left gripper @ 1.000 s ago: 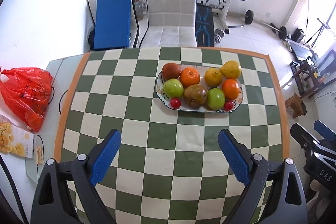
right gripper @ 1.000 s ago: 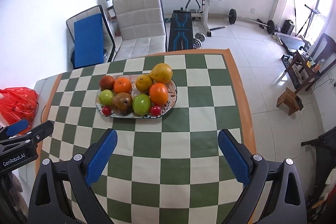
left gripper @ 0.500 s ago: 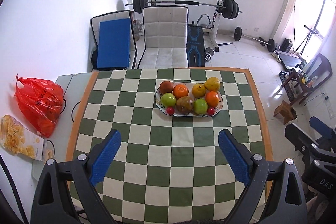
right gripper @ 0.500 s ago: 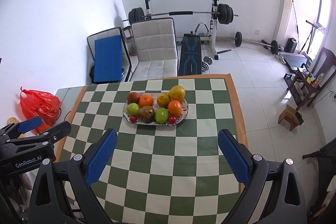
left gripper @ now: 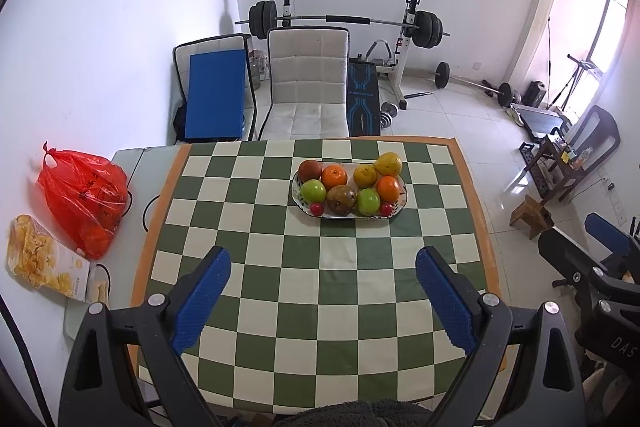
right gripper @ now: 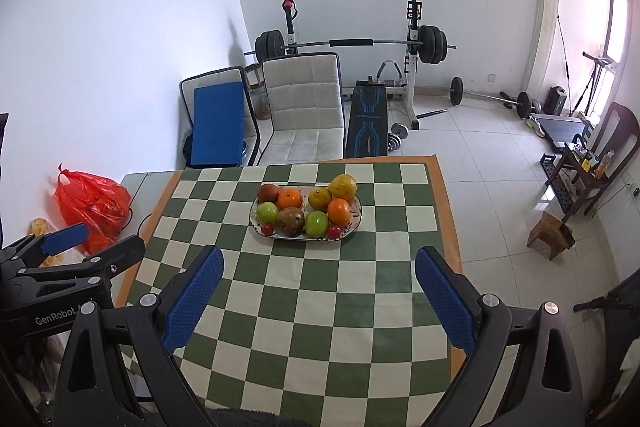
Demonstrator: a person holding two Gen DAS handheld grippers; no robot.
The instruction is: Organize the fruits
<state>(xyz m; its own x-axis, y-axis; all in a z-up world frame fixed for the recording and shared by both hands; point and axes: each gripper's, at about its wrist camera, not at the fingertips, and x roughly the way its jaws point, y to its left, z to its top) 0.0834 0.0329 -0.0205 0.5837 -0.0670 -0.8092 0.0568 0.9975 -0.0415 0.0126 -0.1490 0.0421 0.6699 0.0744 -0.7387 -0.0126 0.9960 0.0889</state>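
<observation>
- Pulling back from the table [left gripper: 280, 311], both grippers had risen over the last second; the plate [left gripper: 402, 195] shrank from large and close to small at the far side of the checkered cloth.
- That retreat suggested the arranging was done: all fruit sat on the plate in two rows, none loose on the table.
- From the left view the plate lay at 12 o'clock; from the right view, at about 11 o'clock [right gripper: 357, 217].
- The left gripper [left gripper: 322, 297] hung above the near edge, jaws spread wide and empty.
- The right gripper [right gripper: 318, 297] was likewise wide apart, holding nothing, level with its partner, which sat at its 9 o'clock.
- A red bag [left gripper: 82, 201] stayed off the cloth at 9 o'clock.
</observation>
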